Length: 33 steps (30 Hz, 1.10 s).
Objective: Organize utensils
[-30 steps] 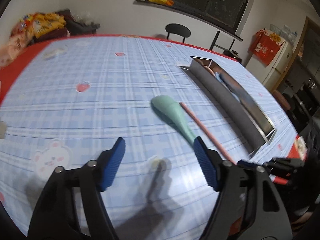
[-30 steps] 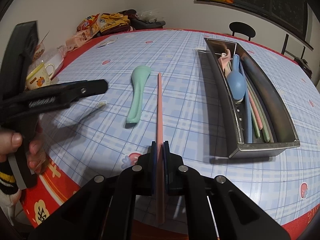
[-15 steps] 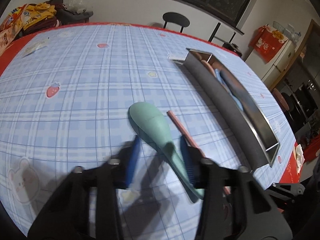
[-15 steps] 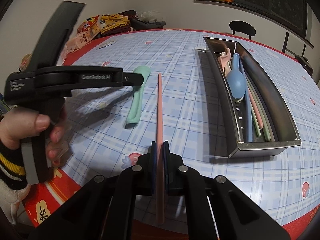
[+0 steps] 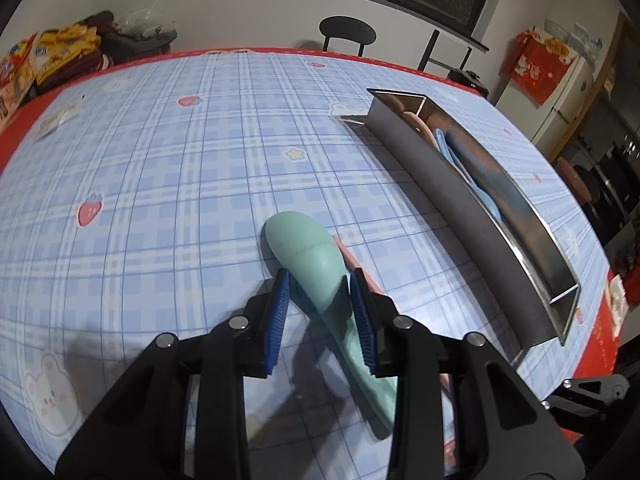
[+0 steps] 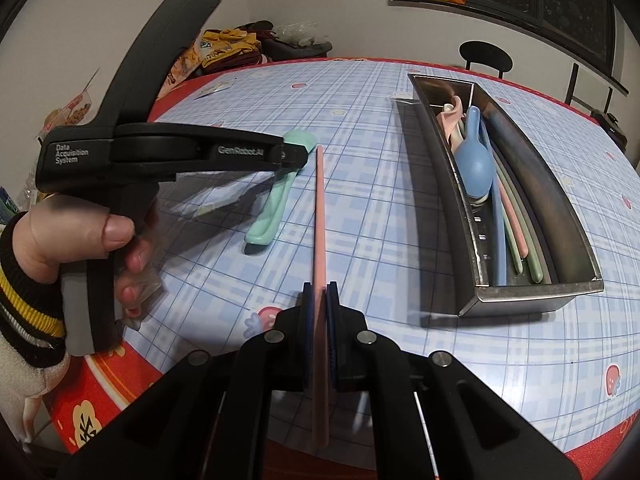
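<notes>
A mint green spoon (image 5: 316,268) lies on the blue checked tablecloth; it also shows in the right wrist view (image 6: 276,200). My left gripper (image 5: 322,292) is low over it, its blue pads either side of the spoon's neck and partly closed, with a gap still showing on the left. My right gripper (image 6: 319,300) is shut on a pink chopstick (image 6: 320,220) that points away across the table. A long steel tray (image 6: 452,168) at the right holds a blue spoon (image 6: 474,164), a pink spoon and several chopsticks.
The steel tray (image 5: 460,184) lies to the right of the green spoon. Snack bags and clothes (image 5: 60,52) are piled at the table's far left. A black chair (image 5: 347,32) stands behind the table. The red table edge (image 6: 104,392) is near my right gripper.
My left gripper has moved forward and down over the green spoon and its fingers have narrowed around the spoon's neck. My right gripper has stayed still, holding the pink chopstick.
</notes>
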{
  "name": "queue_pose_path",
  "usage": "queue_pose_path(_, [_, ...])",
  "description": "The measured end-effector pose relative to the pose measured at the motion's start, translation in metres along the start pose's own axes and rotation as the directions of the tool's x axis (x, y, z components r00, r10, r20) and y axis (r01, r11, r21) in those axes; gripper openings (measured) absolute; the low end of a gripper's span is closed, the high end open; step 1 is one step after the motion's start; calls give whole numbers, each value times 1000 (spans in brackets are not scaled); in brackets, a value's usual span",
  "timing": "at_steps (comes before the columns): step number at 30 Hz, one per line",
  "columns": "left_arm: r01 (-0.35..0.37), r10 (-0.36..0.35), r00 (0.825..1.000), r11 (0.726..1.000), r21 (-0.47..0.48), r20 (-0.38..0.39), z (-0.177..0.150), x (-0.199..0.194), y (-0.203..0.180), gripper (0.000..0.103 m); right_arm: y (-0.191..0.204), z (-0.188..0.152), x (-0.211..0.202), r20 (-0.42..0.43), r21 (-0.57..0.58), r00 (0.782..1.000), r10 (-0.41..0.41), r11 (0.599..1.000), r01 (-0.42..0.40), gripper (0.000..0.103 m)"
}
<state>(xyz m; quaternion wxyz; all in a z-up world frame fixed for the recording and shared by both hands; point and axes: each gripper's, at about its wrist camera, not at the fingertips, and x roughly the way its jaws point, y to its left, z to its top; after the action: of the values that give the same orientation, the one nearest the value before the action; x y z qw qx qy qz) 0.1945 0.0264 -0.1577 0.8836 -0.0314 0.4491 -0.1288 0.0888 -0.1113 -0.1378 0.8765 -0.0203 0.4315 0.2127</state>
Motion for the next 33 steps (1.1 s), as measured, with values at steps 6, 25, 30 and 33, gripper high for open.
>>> queue_pose_path(6, [1,-1,1000,998,56,-5,-2,3,-10,14,0,0,0,1,0,1000,-2,1000,2,7])
queue_pose_path(25, [161,-160,985,987,-11,56,-46,-42,20,11,1,0,1,-1,-4,1000,0,1000,0,7])
queue_pose_path(30, [222,-220,969,975,-6,115,-56,-56,22,11,5,2,3,-5,-32,1000,-24,999,24,7])
queue_pose_path(33, [241,-240,961,970,6,141,-58,-62,21,11,8,3,4,-5,-49,999,-40,998,40,7])
